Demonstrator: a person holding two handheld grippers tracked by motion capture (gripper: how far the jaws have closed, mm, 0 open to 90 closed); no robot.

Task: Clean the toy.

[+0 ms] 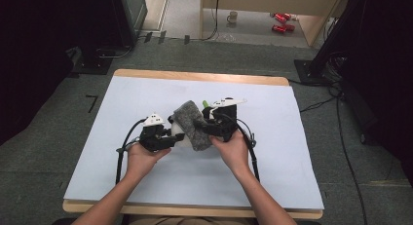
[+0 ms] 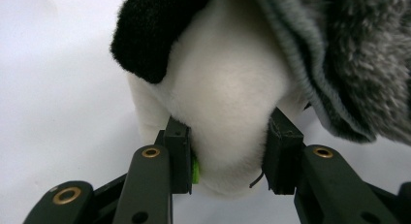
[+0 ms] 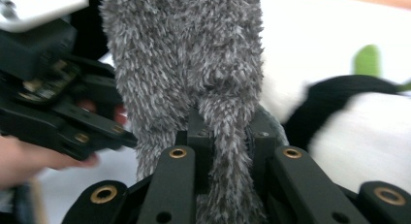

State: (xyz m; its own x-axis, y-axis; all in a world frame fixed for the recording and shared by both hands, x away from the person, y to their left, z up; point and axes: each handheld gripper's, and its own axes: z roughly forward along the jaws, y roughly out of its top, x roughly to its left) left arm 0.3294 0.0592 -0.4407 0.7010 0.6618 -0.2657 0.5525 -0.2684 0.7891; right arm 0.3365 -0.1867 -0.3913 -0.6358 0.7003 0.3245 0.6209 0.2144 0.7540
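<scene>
In my left gripper view the nearest thing is my left gripper (image 2: 228, 158), its two black jaws clamped on the rounded white body of a plush toy (image 2: 228, 88); the pads press into the pile on both sides, and a scrap of bright green tag (image 2: 195, 169) peeks out at the inner face of one pad. Beyond the jaws, a black plush limb (image 2: 150, 35) hangs over the white body, and the hemmed edge of a grey fuzzy cloth (image 2: 339, 54) drapes across the toy's far side.

My right gripper view gives what that one cannot: my right gripper (image 3: 228, 151) pinched tight on a narrow fold of the grey fuzzy cloth (image 3: 194, 54), the fold running up between the pads and widening above them. Past it I see the left gripper (image 3: 53, 93) with my fingers (image 3: 34, 156) under it, and farther off the toy's white and black parts (image 3: 358, 117) with a green bit (image 3: 367, 60) behind.

The high view shows the layout: both forearms come in from the near edge of the table (image 1: 195, 78), covered by a pale sheet (image 1: 146, 98). My left hand (image 1: 141, 157) and right hand (image 1: 233, 148) angle inward toward each other, with the toy (image 1: 176, 136) and the cloth (image 1: 192, 125) between them near the sheet's middle. Far beyond on the floor stand a mug (image 1: 233, 16) and red cans (image 1: 282, 21).
</scene>
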